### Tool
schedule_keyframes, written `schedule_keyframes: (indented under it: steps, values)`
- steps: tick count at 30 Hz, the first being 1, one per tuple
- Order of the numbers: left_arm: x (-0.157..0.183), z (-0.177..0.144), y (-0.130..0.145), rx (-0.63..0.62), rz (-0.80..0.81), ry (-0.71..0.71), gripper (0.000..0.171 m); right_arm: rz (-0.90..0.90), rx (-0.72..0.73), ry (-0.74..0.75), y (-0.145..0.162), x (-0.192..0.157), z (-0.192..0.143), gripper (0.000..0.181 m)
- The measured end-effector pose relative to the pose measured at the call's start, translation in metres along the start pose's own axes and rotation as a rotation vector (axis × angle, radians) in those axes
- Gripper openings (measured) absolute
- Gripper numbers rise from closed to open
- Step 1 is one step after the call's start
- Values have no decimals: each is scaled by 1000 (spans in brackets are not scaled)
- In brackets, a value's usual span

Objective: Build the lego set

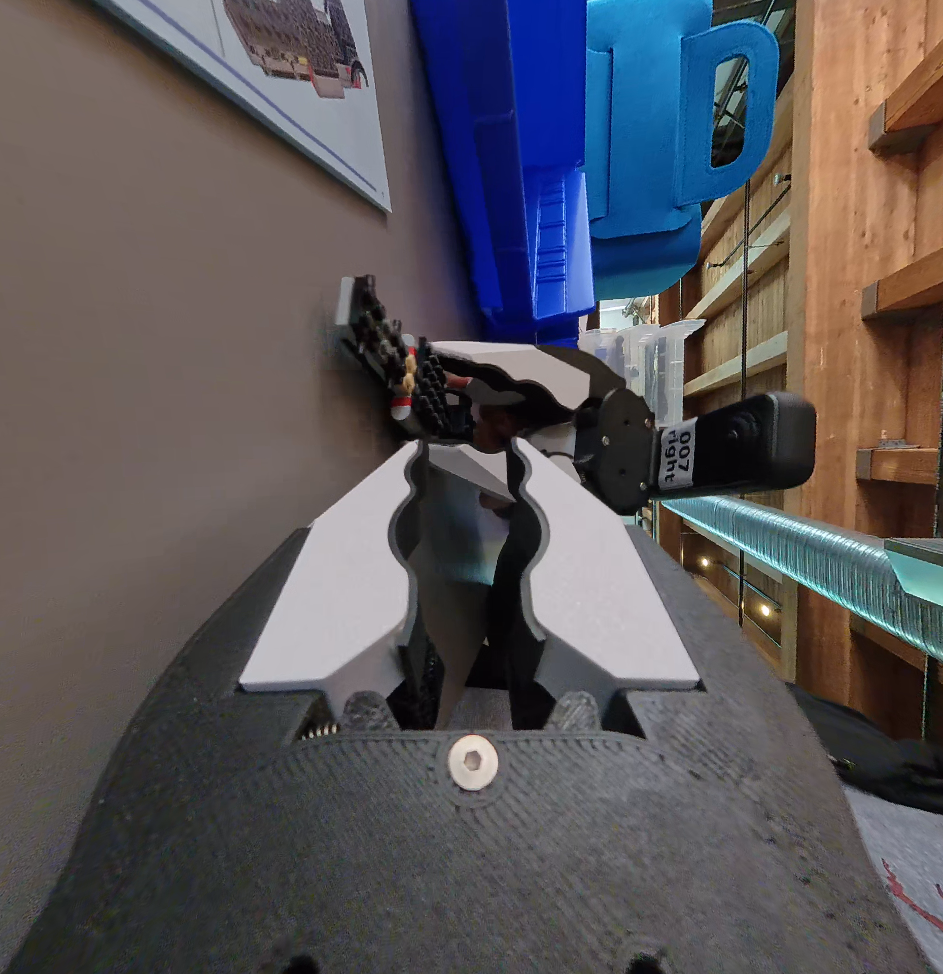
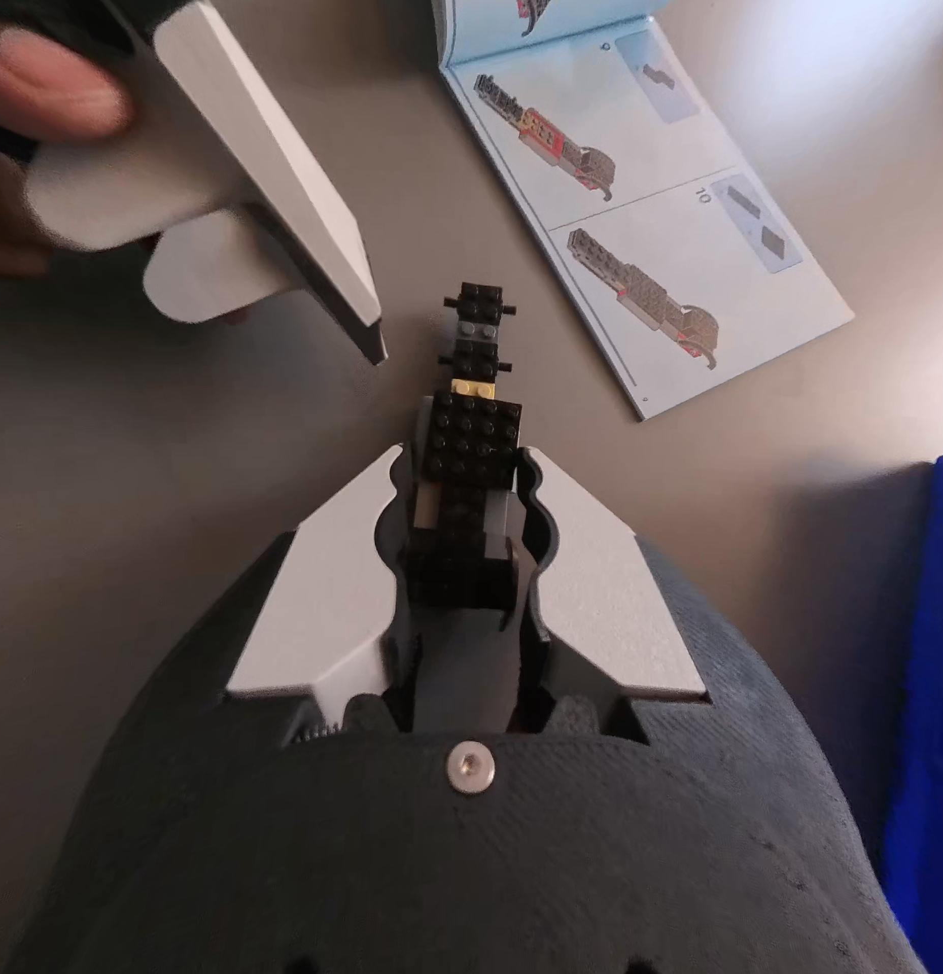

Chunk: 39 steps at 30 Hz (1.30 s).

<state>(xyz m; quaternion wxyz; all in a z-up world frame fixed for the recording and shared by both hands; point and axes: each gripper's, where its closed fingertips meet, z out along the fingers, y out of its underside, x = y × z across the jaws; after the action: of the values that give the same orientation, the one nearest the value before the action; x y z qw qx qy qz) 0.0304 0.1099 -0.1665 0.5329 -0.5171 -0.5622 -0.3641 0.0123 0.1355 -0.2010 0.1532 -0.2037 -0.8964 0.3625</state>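
The long, mostly black studded lego assembly (image 2: 472, 421), with grey and tan plates along its length, lies on the grey-brown table (image 2: 142, 474). The right gripper (image 2: 461, 469) is clenched on the near end of this assembly, white fingers (image 2: 580, 553) pressing both sides. The left gripper (image 1: 464, 448) hovers just beside the assembly, jaws parted with nothing between them. An open, pale blue instruction booklet (image 2: 643, 211) lies on the table beyond the assembly. A blue plastic bin (image 1: 490, 158) stands behind the assembly.
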Motion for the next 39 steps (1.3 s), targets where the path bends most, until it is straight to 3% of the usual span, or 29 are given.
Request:
schedule_keyframes:
  steps: [12,16,20,28,39]
  values:
    - [0,16,-12,54,29,-28,43,40,83,101,-30,-1,-11,43]
    - [3,18,-14,83,12,18,39,32,128,137,-44,0,-16,43]
    - [17,16,-19,124,30,109,16,28,164,189,-49,3,-17,42]
    - [32,15,-25,93,161,160,16,39,274,236,-61,10,-26,42]
    - [32,18,-28,64,115,164,16,1,311,301,-64,14,-24,42]
